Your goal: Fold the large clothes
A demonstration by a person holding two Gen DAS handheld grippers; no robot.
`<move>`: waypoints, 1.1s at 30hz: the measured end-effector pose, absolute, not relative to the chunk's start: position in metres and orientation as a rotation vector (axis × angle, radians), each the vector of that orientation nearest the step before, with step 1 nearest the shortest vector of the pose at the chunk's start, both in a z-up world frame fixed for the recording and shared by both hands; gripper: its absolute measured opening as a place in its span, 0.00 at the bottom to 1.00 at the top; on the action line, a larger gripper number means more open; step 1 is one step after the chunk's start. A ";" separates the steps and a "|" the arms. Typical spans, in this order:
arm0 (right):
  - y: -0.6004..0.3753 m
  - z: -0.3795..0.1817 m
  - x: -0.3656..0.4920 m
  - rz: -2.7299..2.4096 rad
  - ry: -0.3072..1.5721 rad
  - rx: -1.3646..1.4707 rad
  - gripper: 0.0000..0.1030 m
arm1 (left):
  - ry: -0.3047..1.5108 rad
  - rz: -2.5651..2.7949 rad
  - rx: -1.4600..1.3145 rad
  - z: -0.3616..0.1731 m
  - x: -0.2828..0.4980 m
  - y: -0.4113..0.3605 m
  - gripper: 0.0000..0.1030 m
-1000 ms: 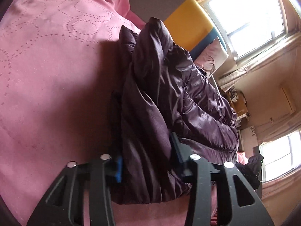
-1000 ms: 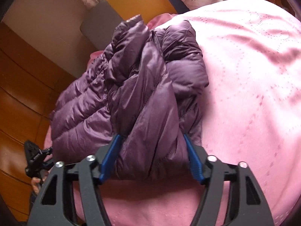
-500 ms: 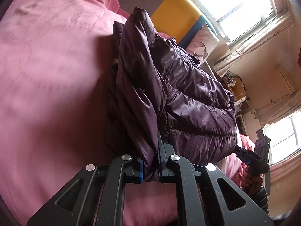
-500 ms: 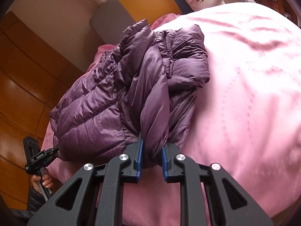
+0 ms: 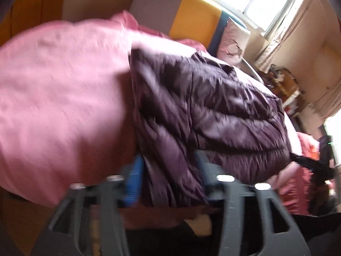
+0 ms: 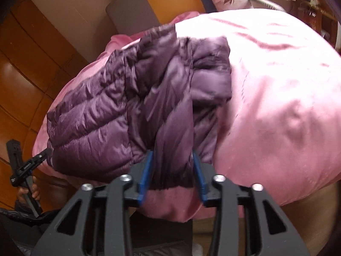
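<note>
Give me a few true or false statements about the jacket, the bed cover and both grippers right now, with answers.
1. The jacket is purple. True.
2. The jacket lies on a green sheet. False: it lies on a pink bed cover.
3. Jacket fabric sits between the fingers of the right hand-held gripper. True; its jaws have just been opening.
4. The left hand-held gripper is far from the jacket. False: jacket fabric lies between its spread fingers, which have just been opening.
5. The jacket hangs in the air. False: it rests bunched on the cover.
</note>
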State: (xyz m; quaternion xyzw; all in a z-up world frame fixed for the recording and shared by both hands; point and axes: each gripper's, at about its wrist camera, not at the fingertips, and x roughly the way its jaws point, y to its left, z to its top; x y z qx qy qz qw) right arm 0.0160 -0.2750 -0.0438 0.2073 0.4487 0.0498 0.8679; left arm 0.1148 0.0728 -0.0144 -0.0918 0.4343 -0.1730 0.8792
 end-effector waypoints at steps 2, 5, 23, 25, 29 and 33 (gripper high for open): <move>-0.276 -0.029 0.014 0.075 0.891 0.404 0.63 | 0.857 -0.314 -0.145 -0.004 0.121 0.070 0.69; -0.275 -0.012 0.023 0.061 0.829 0.374 0.69 | 0.834 -0.265 -0.091 -0.001 0.130 0.069 0.69; -0.236 0.000 0.124 -0.027 0.758 0.253 0.66 | 0.833 -0.155 0.015 -0.010 0.144 0.075 0.77; -0.236 -0.002 0.129 -0.035 0.763 0.250 0.64 | 0.836 -0.142 0.022 -0.012 0.147 0.076 0.81; -0.242 0.000 0.134 -0.059 0.750 0.252 0.64 | 0.829 -0.119 0.011 -0.010 0.154 0.084 0.85; -0.244 0.010 0.134 -0.073 0.714 0.239 0.63 | 0.822 -0.165 -0.126 -0.005 0.165 0.104 0.85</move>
